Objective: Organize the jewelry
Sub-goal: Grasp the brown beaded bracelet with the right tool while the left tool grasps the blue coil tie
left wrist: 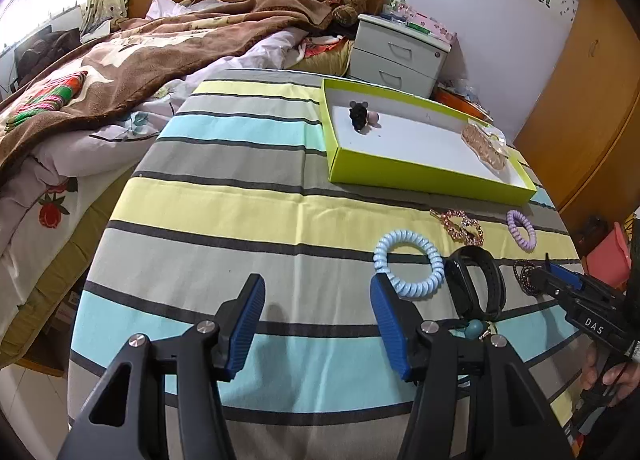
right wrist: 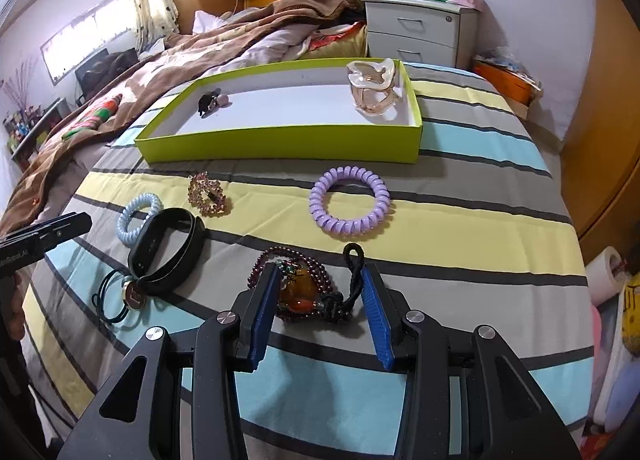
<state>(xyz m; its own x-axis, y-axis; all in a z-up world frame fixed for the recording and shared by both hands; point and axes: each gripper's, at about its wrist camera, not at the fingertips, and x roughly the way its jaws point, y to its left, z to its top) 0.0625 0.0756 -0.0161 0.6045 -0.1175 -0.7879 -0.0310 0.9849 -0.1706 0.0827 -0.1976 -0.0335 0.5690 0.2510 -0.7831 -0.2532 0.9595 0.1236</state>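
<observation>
**Striped cloth, jewelry loose before the green box**

Striped cloth (right wrist: 460, 220) is spread over the counter, and a lime-green box (right wrist: 280, 146) is set toward its far edge. Inside the box, a black hair clip (right wrist: 206, 102) is seen at the left end and a translucent scrunchie (right wrist: 374, 88) at the right end. On the cloth nearer the front edge lie a purple coil hair tie (right wrist: 350, 202), a pale blue coil hair tie (left wrist: 408, 264), a pink rhinestone clip (right wrist: 208, 196) and a black wristband (right wrist: 166, 250). The right hand-held gripper (right wrist: 320, 314) is held open, its blue pads standing either side of a dark red bead bracelet (right wrist: 298, 292) without pressing it. The left hand-held gripper (left wrist: 318, 326) is also open, nothing between its pads, just beside the pale blue tie
</observation>
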